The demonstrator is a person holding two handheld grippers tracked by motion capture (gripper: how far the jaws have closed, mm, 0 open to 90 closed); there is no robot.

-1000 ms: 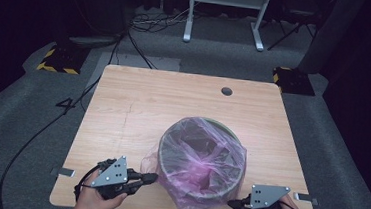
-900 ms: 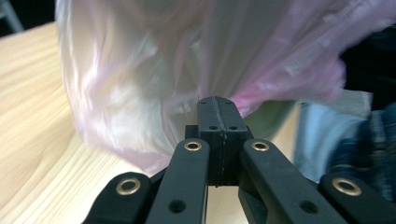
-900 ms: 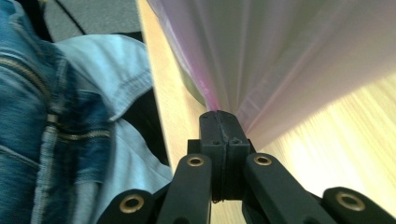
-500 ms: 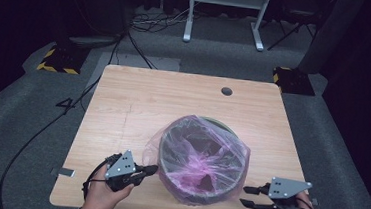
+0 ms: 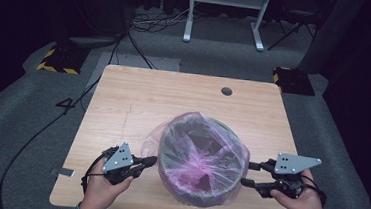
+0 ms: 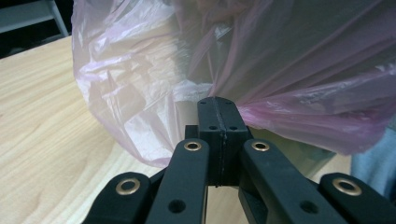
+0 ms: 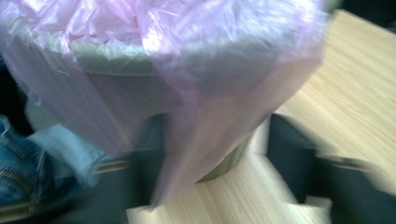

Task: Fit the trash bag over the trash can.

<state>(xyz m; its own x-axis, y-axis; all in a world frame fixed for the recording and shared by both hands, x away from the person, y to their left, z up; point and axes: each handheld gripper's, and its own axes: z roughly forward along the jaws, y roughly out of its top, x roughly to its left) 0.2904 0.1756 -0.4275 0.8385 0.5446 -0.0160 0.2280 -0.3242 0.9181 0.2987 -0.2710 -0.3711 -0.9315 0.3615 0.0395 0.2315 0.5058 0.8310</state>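
bag rim sits between the 2 tongs

the bin (image 5: 199, 191) stands near the bench's (image 5: 138, 101) front edge, its pink bag (image 5: 204, 156) draped over the rim. the left tongs (image 5: 150, 160) are clamped on the bag's left skirt. the right tongs (image 5: 250, 174), whose jaws have just been closing, stand apart just beside the bag's right side, a loose flap (image 7: 187, 154) hanging between them without being pinched. the right hand is the free one, and the film lies leftward of it.

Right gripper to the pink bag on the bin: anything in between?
Nothing visible. The right gripper sits just right of the bin, jaws apart and just closing, with only bare table between them and the pink bag. The left gripper is shut on the bag's opposite edge.
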